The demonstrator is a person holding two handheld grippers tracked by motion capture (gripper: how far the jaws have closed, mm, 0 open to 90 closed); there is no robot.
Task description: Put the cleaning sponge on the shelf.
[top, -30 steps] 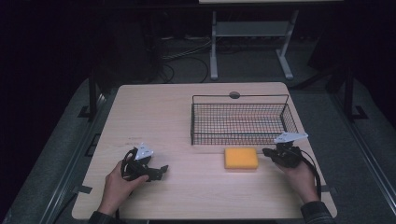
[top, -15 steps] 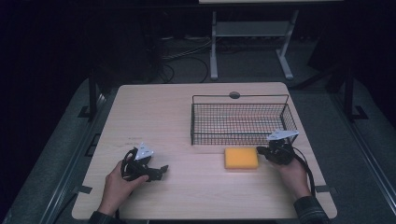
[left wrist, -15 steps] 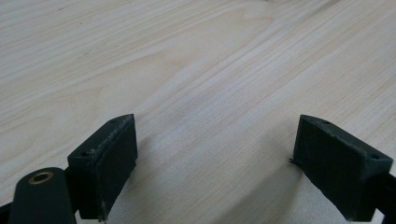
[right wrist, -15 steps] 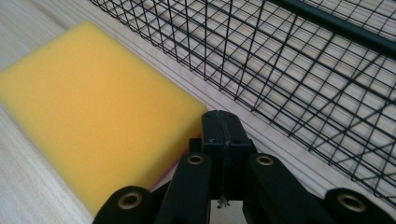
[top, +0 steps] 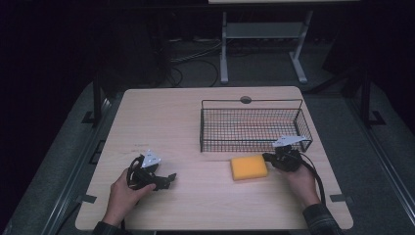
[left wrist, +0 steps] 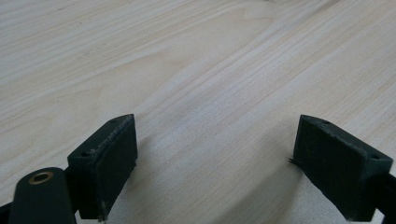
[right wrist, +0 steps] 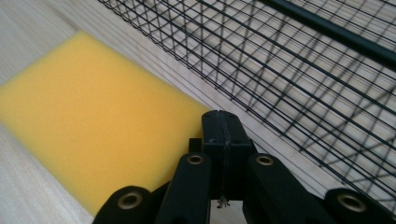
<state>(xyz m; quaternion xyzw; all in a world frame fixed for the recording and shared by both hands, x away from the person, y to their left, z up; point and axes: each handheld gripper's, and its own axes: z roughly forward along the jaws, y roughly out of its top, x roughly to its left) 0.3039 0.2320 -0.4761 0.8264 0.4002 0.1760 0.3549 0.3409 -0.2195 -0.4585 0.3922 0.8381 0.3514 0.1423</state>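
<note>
A yellow sponge [top: 249, 167] lies flat on the wooden table [top: 195, 122], just in front of the black wire basket [top: 252, 125]. My right gripper [top: 270, 159] is at the sponge's right end, shut with nothing between its jaws. In the right gripper view the closed jaw tips [right wrist: 220, 122] hang over the sponge's [right wrist: 88, 116] near corner, with the basket mesh [right wrist: 289, 60] beside them. My left gripper [top: 169, 178] rests at the table's front left, held by a hand. Its jaws stand open over bare wood in the left gripper view [left wrist: 215, 154].
The basket stands at the back right with nothing seen inside. A round grommet [top: 245, 100] sits at the table's far edge. A metal stand [top: 262, 44] and cables lie on the dark floor beyond. The right gripper's cable [top: 318, 183] trails toward the front edge.
My right gripper has slid left along the basket's front toward the sponge's right end. The left gripper and the sponge have stayed in place.
</note>
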